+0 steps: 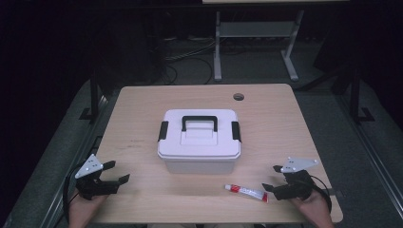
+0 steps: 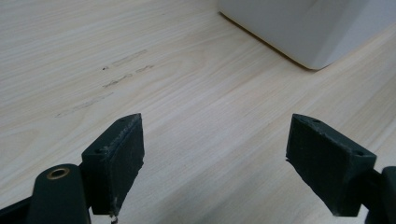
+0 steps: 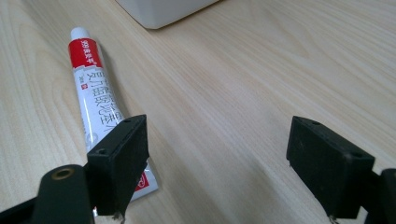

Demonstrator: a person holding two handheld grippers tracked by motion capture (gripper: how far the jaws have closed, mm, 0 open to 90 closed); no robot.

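Right gripper (image 1: pixel 274 178), jaws wide and empty, just right of the tube (image 1: pixel 246 191).
We should straddle the tube's middle squarely, in front of the box (image 1: pixel 199 140), before closing.

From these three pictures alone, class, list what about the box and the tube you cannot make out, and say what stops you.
- White box: its contents, hidden by the closed lid in the high view; both gripper views cut it off at the top edge.
- Tube: its flat end is behind the right gripper's own jaw in the right gripper view; its print is too small to read in the high view.
- Left gripper: open over bare table.
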